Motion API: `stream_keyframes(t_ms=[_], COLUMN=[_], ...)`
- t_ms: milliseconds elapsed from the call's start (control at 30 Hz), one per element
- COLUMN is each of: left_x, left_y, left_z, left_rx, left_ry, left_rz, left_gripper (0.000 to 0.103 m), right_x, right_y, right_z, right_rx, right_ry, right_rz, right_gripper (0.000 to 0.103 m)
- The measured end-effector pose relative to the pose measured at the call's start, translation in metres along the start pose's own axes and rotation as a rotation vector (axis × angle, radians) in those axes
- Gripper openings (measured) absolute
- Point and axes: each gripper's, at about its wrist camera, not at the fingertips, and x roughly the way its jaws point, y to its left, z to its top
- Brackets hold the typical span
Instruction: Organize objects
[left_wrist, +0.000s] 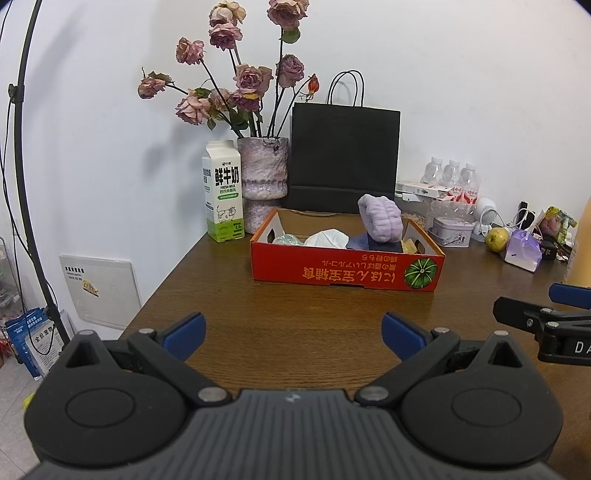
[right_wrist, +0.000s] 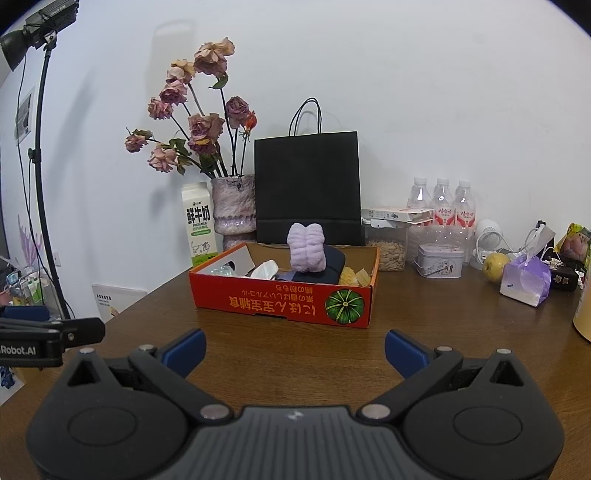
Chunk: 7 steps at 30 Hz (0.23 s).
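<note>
Brown wood grain fills the lower middle of both views, the bench bare between the cameras and the goods; at the left of the left wrist view a milk carton stands just beside a mottled vase of dried roses, with a black paper bag behind at centre. Mid-frame sits the red cardboard tray, holding a lilac plush headband upright on something dark, a crumpled white tissue and small pieces I cannot identify. Right of it lie a tin, three water bottles, a yellow-green fruit and a lilac pouch. Left tongs are spread wide and hold nothing, low in the frame; right tongs likewise gape empty, well short of the tray. My worry: the headband looks perched and top-heavy, so a careless reach into the tray could topple it, and a wide sweep leftward might knock the carton or vase
</note>
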Motion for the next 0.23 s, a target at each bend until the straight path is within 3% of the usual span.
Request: stream_keyframes(t_ms=[233], left_x=[-0.001], left_y=[-0.0048], left_z=[-0.0031], left_rx=[0.013], left_ry=[0.006], left_rz=[-0.005], left_gripper=[0.103], right_x=[-0.0006], right_y=[-0.0009], right_z=[-0.0021], right_rx=[0.003], right_ry=[0.002], right_rz=[0.0], right_gripper=[0.103])
